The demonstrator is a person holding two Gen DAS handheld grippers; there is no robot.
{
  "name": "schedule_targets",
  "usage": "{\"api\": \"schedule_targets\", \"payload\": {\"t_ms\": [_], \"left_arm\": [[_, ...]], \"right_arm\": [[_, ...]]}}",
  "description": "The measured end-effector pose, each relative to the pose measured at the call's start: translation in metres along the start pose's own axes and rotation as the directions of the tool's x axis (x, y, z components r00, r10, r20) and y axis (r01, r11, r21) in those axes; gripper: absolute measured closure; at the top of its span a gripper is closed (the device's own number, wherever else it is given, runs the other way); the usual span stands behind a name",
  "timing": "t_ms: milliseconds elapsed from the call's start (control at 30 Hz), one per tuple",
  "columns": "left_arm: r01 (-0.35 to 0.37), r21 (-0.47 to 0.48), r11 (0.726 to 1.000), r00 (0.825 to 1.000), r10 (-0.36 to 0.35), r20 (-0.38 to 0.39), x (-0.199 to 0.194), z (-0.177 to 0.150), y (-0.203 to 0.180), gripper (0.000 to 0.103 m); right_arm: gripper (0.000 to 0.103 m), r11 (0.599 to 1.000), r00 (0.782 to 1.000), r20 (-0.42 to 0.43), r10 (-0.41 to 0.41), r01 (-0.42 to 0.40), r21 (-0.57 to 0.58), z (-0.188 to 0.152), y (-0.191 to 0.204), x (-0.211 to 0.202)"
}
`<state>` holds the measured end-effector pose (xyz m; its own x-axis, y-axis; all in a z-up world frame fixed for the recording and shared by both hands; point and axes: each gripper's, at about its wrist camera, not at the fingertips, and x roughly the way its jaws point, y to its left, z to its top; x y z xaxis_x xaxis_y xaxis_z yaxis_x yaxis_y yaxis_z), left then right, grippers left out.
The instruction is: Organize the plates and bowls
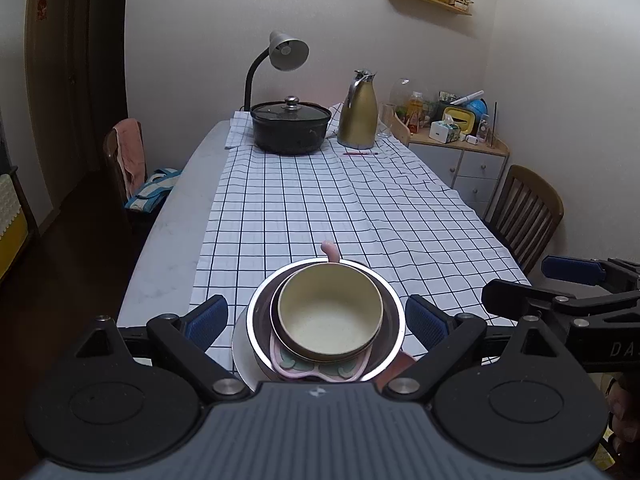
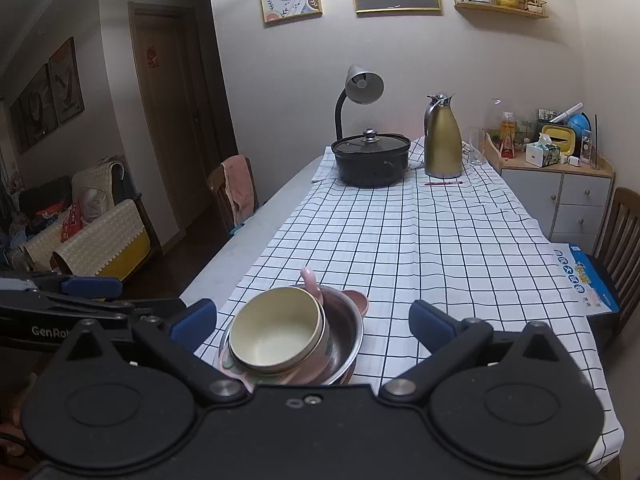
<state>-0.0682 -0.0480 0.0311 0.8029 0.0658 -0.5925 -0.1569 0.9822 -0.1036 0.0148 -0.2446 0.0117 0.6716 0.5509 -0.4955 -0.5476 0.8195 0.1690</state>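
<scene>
A stack stands at the near end of the checked tablecloth. A cream bowl (image 1: 330, 318) (image 2: 276, 330) sits on top, in a pink dish (image 1: 320, 370) (image 2: 256, 378) with a pink handle (image 1: 331, 251) (image 2: 311, 280). Both rest inside a steel bowl (image 1: 394, 320) (image 2: 348, 332) on a white plate (image 1: 242, 354). My left gripper (image 1: 316, 318) is open, its blue pads either side of the stack, not touching it. My right gripper (image 2: 312, 320) is open too, just right of the stack, left pad near the cream bowl's rim. Each gripper shows at the edge of the other's view.
At the far end stand a black lidded pot (image 1: 290, 126) (image 2: 372, 158), a desk lamp (image 1: 286, 54), a gold thermos jug (image 1: 358, 114) (image 2: 442, 140) and a pink pen (image 1: 360, 153). Chairs (image 1: 524, 212) flank the table. A blue-printed bag (image 2: 586, 278) lies at the right edge.
</scene>
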Motion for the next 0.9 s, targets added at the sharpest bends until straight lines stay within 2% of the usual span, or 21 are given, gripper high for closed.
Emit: {"api": "schedule_targets", "payload": {"t_ms": [667, 900], "left_arm": [[0.016, -0.042, 0.999, 0.996, -0.02, -0.088, 0.005, -0.012, -0.009, 0.007], [0.002, -0.04, 0.999, 0.997, -0.005, -0.081, 0.002, -0.014, -0.012, 0.007]], "right_arm": [[0.0, 0.999, 0.997, -0.068, 0.032, -0.029, 0.042, -0.007, -0.006, 0.0], [0.0, 0.999, 0.997, -0.07, 0.03, -0.028, 0.038, -0.008, -0.006, -0.001]]}}
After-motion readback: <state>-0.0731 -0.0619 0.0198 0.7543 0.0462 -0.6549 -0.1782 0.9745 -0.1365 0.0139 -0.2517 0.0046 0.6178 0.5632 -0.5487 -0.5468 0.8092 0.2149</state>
